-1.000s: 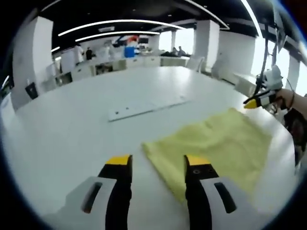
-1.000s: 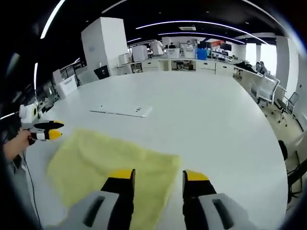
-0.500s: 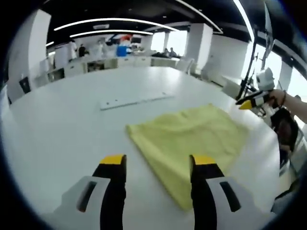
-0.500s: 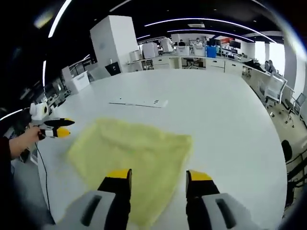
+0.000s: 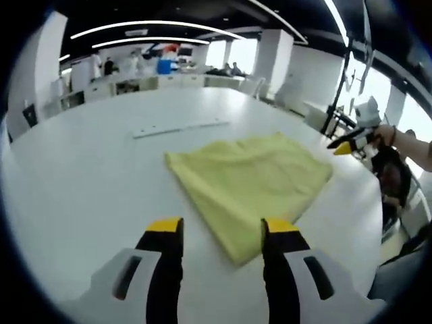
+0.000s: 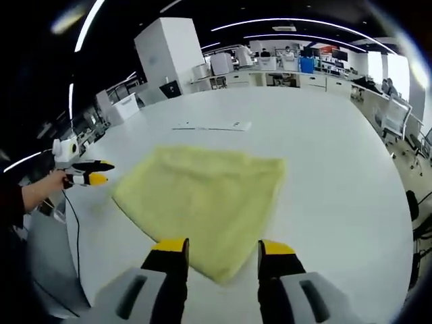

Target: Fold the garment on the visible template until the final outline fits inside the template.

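A yellow garment [image 5: 250, 181] lies folded flat as a rough rectangle on the white table [image 5: 81, 189]. In the left gripper view my left gripper [image 5: 223, 231] hovers open just short of the cloth's near corner, holding nothing. Beyond the cloth's far side, the right gripper [image 5: 345, 145] shows in a hand. In the right gripper view the garment [image 6: 202, 192] spreads ahead of my right gripper [image 6: 223, 248], which is open and empty above the near corner. The left gripper [image 6: 88, 177] shows at the left, off the cloth's edge.
A flat white strip [image 5: 179, 127] lies on the table beyond the garment, also seen as the strip [image 6: 212, 126] in the right gripper view. The table edge [image 6: 74, 270] curves close at the left. Desks, chairs and people stand far behind.
Both grippers have drawn back and up from the garment, so the cloth sits farther ahead of the jaws. The garment itself lies flat as before.
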### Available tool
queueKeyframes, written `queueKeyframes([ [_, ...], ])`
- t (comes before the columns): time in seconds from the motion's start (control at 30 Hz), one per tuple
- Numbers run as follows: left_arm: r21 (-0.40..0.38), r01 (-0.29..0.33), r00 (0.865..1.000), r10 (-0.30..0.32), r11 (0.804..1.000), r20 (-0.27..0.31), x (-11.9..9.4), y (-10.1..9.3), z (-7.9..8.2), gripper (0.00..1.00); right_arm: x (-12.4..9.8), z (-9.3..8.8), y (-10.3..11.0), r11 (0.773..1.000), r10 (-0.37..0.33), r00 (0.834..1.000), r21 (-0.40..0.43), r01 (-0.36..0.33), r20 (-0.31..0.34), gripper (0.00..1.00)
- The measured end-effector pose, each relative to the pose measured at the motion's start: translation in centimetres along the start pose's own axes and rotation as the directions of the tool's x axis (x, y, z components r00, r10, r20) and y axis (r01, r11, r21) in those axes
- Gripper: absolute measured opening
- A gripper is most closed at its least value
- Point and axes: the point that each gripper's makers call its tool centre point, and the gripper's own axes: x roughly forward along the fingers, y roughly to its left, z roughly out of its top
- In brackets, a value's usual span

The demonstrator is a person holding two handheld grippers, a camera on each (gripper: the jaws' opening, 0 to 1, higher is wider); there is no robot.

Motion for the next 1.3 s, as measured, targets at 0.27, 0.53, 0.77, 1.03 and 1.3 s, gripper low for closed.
queueKeyframes([
  [0.27,0.006,0.027,0.999,-0.026,1.000,-0.040,0.0,-0.8,-1.8,0.35,-0.2,-2.8,0.6,0.998,0.017,0.998,-0.051,-0.020,-0.055,0.27],
  [0.53,0.017,0.024,0.997,-0.023,1.000,-0.071,0.3,-0.5,-3.0,0.30,0.5,-4.7,-0.1,0.999,-0.006,0.997,-0.035,0.004,-0.075,0.18],
  [0.77,0.004,0.034,0.996,-0.034,0.999,-0.078,0.6,-0.7,-3.5,0.26,1.1,-5.1,-0.4,1.000,-0.005,0.998,0.001,0.005,-0.057,0.10],
  [1.03,0.005,0.052,0.994,-0.051,0.999,-0.099,1.4,-1.0,-4.1,0.11,1.4,-4.9,-0.2,0.999,0.012,1.000,0.033,-0.011,-0.024,0.00],
  [1.3,-0.014,0.062,0.992,-0.063,0.998,-0.107,1.5,-1.4,-4.1,0.02,1.0,-4.8,-0.2,0.999,0.026,0.999,0.026,-0.025,-0.024,0.00],
])
